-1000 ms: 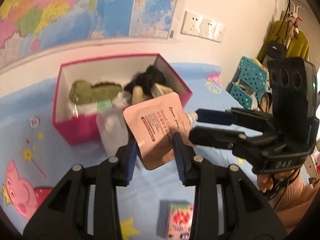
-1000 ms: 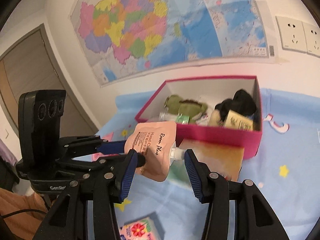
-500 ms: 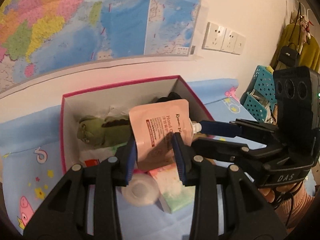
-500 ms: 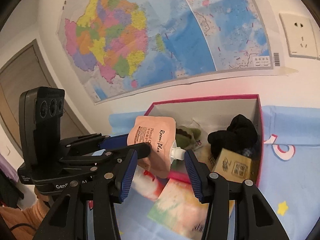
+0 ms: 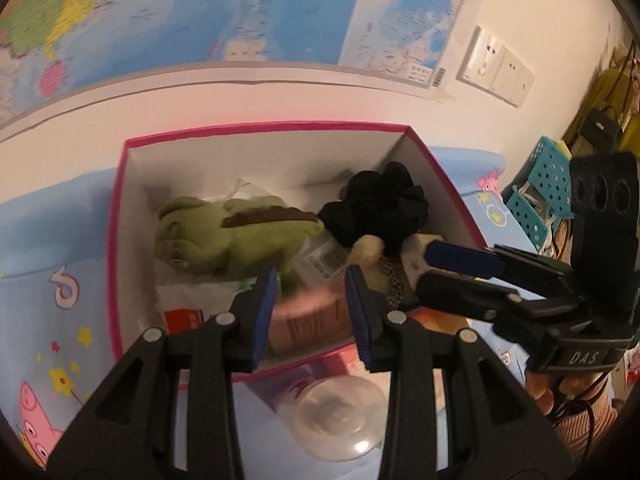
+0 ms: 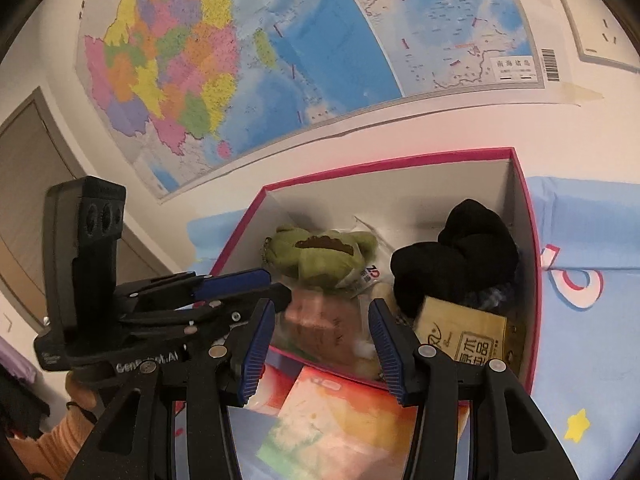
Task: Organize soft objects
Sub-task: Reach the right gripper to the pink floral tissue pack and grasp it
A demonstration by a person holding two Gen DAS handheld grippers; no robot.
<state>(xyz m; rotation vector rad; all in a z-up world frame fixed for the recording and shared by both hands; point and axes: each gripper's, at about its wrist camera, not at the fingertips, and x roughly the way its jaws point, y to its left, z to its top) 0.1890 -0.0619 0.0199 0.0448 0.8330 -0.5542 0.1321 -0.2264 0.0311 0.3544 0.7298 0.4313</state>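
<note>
Blur smears the pink pouch [image 5: 308,320] between the left gripper [image 5: 310,308] pads, inside the pink box's [image 5: 116,240] near edge; whether they pinch it I cannot tell. A green plush [image 5: 224,236] and black cloth [image 5: 384,208] lie beyond.

From the right wrist, the right gripper [image 6: 322,340] stands spread, touching nothing. The pouch [image 6: 320,320] is hazy between its pads.

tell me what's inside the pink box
The pink box holds a green plush toy, a black cloth bundle, a tan printed packet and a blurred pink pouch. Whatever lies beneath them is covered.
</note>
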